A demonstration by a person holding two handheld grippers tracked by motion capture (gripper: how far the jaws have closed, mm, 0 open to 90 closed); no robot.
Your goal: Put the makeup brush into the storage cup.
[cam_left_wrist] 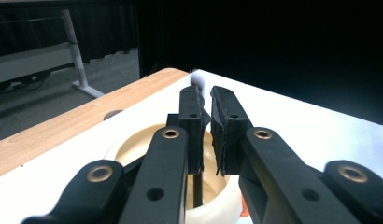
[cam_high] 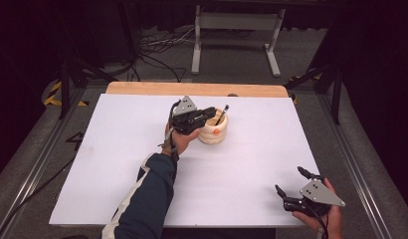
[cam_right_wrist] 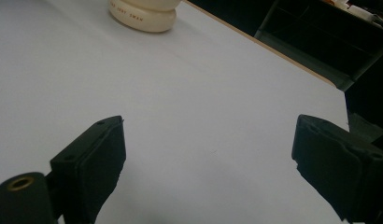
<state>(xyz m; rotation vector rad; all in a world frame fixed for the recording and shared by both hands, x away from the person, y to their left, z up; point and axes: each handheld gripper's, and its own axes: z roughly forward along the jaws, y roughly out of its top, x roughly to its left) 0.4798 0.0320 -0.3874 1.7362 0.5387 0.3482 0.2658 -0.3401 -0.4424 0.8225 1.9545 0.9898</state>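
Observation:
A cream ribbed cup (cam_high: 215, 133) stands on the white tabletop (cam_high: 117, 149), a little behind its middle. A thin dark pen (cam_high: 223, 114) leans out of the cup toward the back right. My left gripper (cam_high: 214, 113) hangs right over the cup's mouth. In the left gripper view its jaws (cam_left_wrist: 206, 95) are closed to a narrow slit above the cup (cam_left_wrist: 122, 142), with the pen's shaft (cam_left_wrist: 199, 186) running between them. My right gripper (cam_high: 288, 179) rests low near the front right corner, wide open and holding nothing (cam_right_wrist: 210, 128). The cup (cam_right_wrist: 143, 16) is far off in that view.
A bare wooden strip (cam_high: 192, 88) runs along the table's far edge. Behind it stand a white metal frame (cam_high: 237, 22) and loose cables (cam_high: 162, 47) on the floor. A sleeved forearm (cam_high: 147, 194) crosses the front middle of the table.

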